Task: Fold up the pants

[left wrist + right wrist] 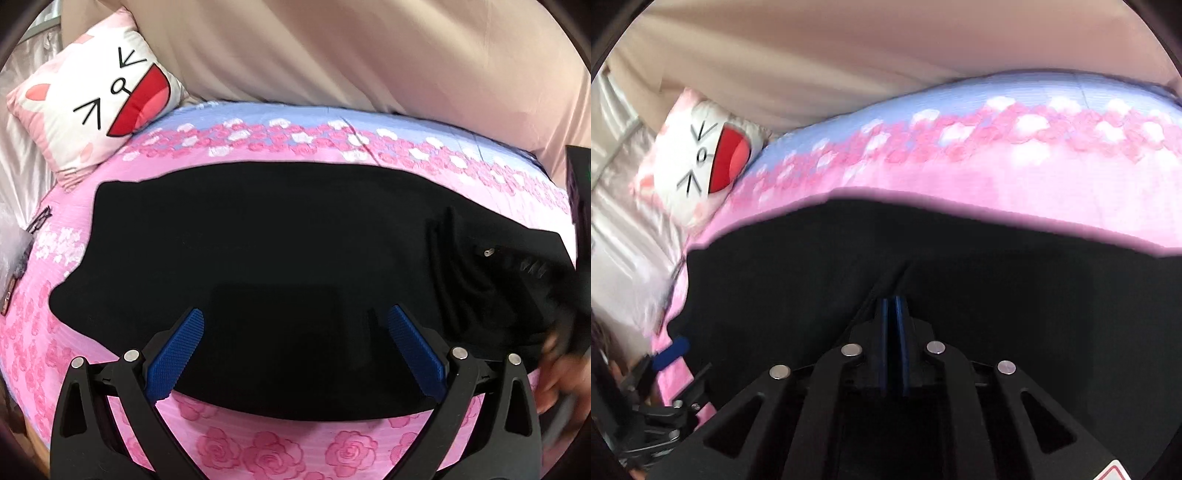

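Right gripper (894, 306) pinched black pants (960, 266) beside cat pillow (701, 162), readying fold; left gripper (295, 321) hovered wide open, empty.

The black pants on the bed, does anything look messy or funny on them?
Mostly flat. The pants bunch into wrinkles at the end with the little metal button. The right hand-held gripper is pinched shut with a ridge of cloth leading to its tips.
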